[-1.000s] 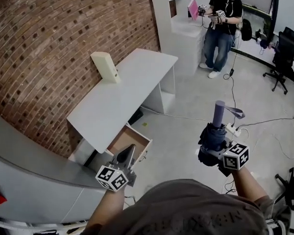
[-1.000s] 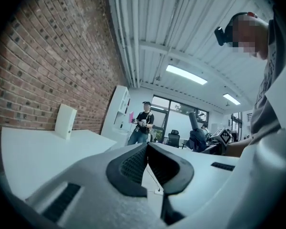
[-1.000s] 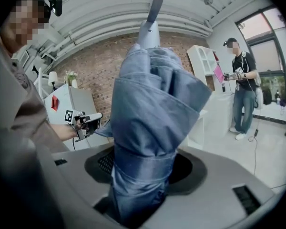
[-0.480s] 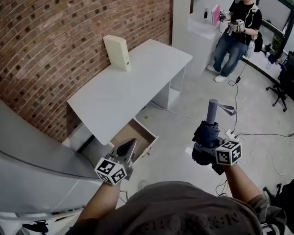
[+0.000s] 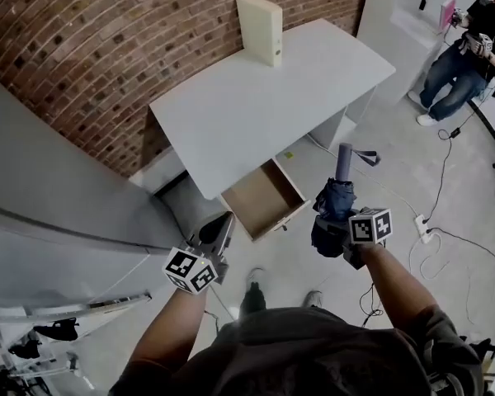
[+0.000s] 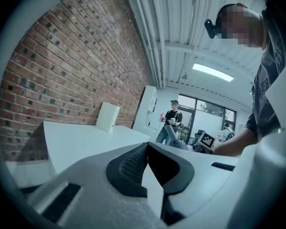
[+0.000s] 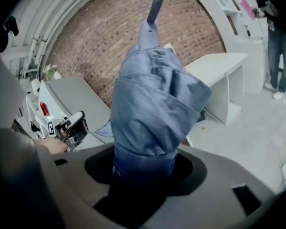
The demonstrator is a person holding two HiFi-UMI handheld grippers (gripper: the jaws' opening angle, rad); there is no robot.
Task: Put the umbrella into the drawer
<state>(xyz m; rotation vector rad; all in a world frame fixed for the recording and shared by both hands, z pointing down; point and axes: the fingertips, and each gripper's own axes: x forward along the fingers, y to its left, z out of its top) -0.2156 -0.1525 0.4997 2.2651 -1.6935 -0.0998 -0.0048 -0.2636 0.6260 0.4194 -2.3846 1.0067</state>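
A folded blue umbrella (image 5: 338,195) with a grey handle pointing away from me is clamped in my right gripper (image 5: 331,225), which is shut on its fabric end. It fills the right gripper view, where the umbrella (image 7: 152,99) rises out of the right gripper (image 7: 143,173). The wooden drawer (image 5: 261,200) stands pulled out from under the white desk (image 5: 256,106), just left of the umbrella. My left gripper (image 5: 223,223) hovers at the drawer's near-left corner. In its own view the left gripper (image 6: 147,149) has its pads together and holds nothing.
A cream box (image 5: 260,27) stands upright on the desk by the brick wall (image 5: 107,40). A grey counter (image 5: 58,188) runs along the left. Cables and a power strip (image 5: 421,223) lie on the floor at right. A person (image 5: 470,48) sits far right.
Both grippers have come closer to the desk and lower. The open drawer now lies between them, with the umbrella beside it. The right gripper still holds the umbrella.
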